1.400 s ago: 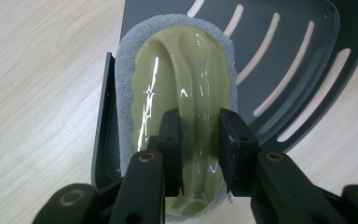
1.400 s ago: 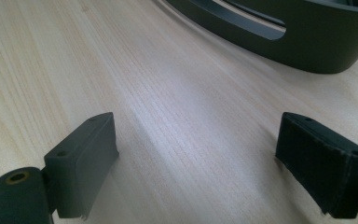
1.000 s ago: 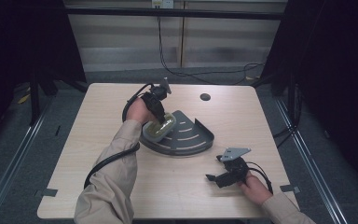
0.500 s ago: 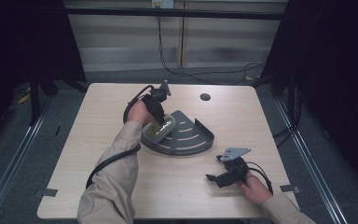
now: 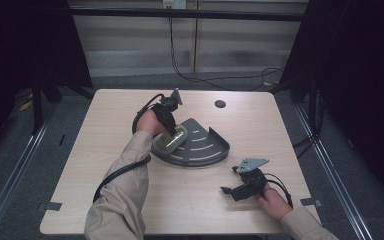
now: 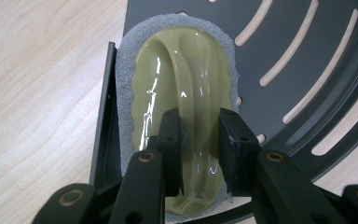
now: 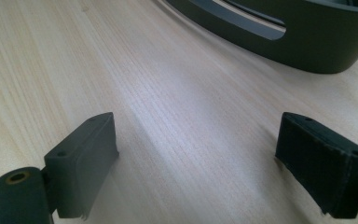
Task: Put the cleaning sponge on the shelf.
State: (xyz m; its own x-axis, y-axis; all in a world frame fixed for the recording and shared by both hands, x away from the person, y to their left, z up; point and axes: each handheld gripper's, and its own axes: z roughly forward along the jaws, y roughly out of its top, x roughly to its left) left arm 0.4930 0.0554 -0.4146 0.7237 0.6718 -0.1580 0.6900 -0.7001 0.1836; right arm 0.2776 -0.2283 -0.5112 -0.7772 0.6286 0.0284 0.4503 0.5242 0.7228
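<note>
Left claw point(image 6: 199, 140): pinched on the raised ridge of the olive scrubber point(image 6: 182, 93) — a firm grip.
Scrubber: lying flat inside the dark slotted tray point(image 5: 207, 145), at its left corner, grey pad underneath.
Right claw point(image 7: 209, 163): spread wide — low over the bare worktop point(image 5: 105, 130), well apart from the tray.

Right tool point(image 7: 196, 163): jaws stand wide apart, nothing between them, one black pad low at the left, the other low at the right. Both sit just above the pale wood-grain tabletop point(image 7: 168, 93). Dark grey curved tray point(image 7: 307, 42) lies on the tabletop at upper right, well apart from the pads; one long slot shows in its wall.
</note>
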